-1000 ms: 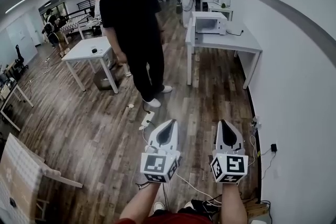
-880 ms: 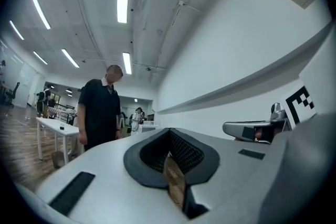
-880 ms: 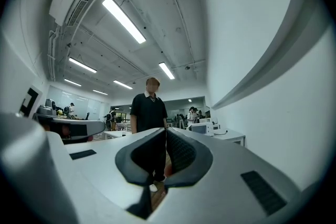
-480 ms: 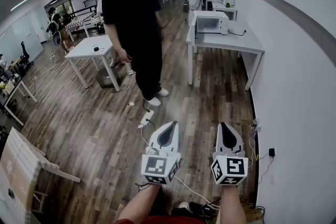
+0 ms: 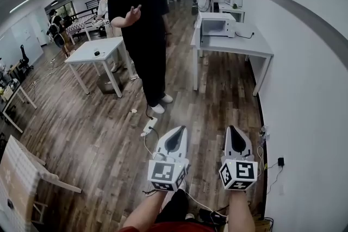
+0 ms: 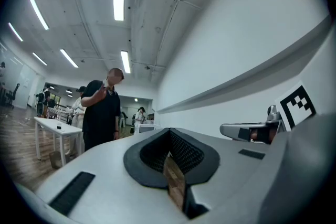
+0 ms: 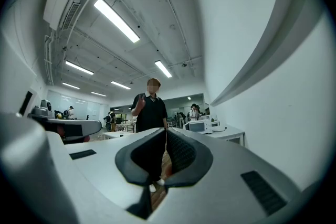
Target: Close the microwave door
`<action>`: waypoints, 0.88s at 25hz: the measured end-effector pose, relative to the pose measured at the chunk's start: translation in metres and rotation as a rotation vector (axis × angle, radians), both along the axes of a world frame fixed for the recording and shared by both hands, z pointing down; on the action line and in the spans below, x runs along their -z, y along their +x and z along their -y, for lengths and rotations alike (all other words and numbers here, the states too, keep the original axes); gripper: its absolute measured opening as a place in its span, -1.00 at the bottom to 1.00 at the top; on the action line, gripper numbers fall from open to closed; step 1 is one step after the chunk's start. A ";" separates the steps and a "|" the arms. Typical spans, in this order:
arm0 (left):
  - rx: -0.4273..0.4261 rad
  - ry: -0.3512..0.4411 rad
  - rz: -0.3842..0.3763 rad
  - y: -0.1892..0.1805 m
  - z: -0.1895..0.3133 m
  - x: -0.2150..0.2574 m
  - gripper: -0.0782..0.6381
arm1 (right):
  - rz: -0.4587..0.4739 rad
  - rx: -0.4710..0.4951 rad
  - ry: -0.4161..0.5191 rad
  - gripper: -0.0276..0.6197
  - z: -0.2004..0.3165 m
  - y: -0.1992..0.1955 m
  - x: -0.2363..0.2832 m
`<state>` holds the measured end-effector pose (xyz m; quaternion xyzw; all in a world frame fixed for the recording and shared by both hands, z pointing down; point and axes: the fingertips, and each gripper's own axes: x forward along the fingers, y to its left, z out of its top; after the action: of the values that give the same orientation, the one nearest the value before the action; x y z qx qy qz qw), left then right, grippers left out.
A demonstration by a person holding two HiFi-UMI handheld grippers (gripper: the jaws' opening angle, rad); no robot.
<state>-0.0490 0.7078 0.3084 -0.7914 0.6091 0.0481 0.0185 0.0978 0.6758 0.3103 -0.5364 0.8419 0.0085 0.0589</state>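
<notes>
The white microwave stands far ahead on a grey table against the right wall; from here its door is too small to read. It shows small in the right gripper view too. My left gripper and right gripper are held side by side low over the wooden floor, pointing toward that table and well short of it. The jaws of both are shut with nothing between them, as the left gripper view and the right gripper view show.
A person in black stands ahead and left of the grey table, one hand raised. A white table is further left. A power strip with cables lies on the floor. The white wall runs along my right.
The person in black has raised a hand. The floor and tables have slid slightly down the head view as I moved forward. Both grippers keep their places in the picture and stay shut.
</notes>
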 end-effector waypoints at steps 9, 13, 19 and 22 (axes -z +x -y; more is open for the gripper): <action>-0.004 0.021 -0.029 -0.024 0.074 -0.002 -0.71 | -0.029 0.000 0.007 -0.83 0.071 -0.023 -0.002; 0.002 0.019 -0.030 -0.042 0.128 0.002 -0.71 | -0.035 -0.002 0.007 -0.83 0.125 -0.041 0.003; -0.026 0.011 -0.026 -0.066 0.216 0.002 -0.71 | -0.031 -0.032 0.003 -0.83 0.209 -0.067 0.006; -0.038 0.014 -0.027 -0.082 0.255 0.002 -0.71 | -0.039 -0.045 0.004 -0.83 0.246 -0.081 0.006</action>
<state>-0.1306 0.4530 0.3067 -0.8019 0.5938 0.0634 0.0150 0.0165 0.4302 0.3040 -0.5549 0.8305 0.0218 0.0433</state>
